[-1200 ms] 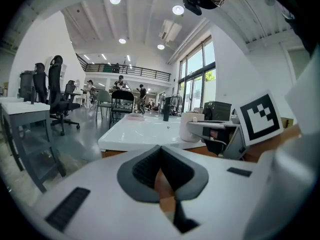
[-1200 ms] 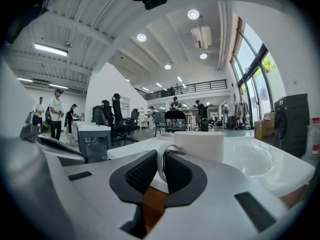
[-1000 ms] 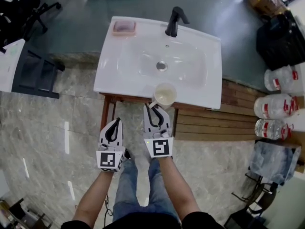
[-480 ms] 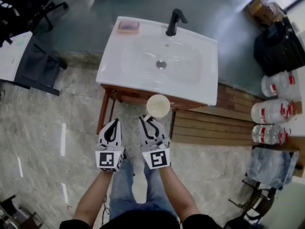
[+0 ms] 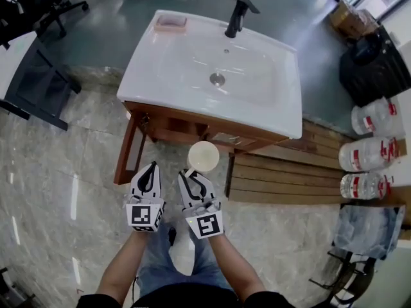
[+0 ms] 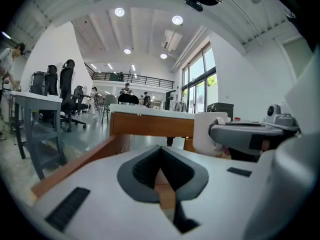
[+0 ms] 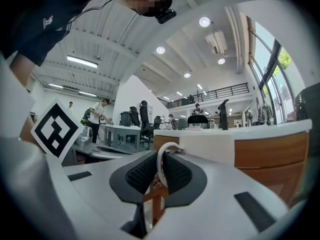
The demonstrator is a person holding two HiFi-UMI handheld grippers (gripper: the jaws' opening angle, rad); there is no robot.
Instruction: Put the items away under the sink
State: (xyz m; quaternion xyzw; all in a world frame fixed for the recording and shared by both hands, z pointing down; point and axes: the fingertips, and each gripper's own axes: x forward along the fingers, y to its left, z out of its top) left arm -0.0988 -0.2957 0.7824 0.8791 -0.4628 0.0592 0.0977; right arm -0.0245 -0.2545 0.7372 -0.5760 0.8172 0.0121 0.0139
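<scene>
Head view: the white cup hangs at centre frame, mouth up, touching the tip of the right tool, which is clamped on its handle; it sits just below the front edge of the sink in the picture, before the wooden frame; the left tool lies just left of the right one, apart from the cup.

Left gripper view: the left tool has its pads met at the tip with nothing between them; the cup shows right of centre, the right tool against its side.

Right gripper view: the right tool is narrow, its pads pinching the cup's thin handle loop; the cup's body stands upright just beyond the tips, right of centre.
</scene>
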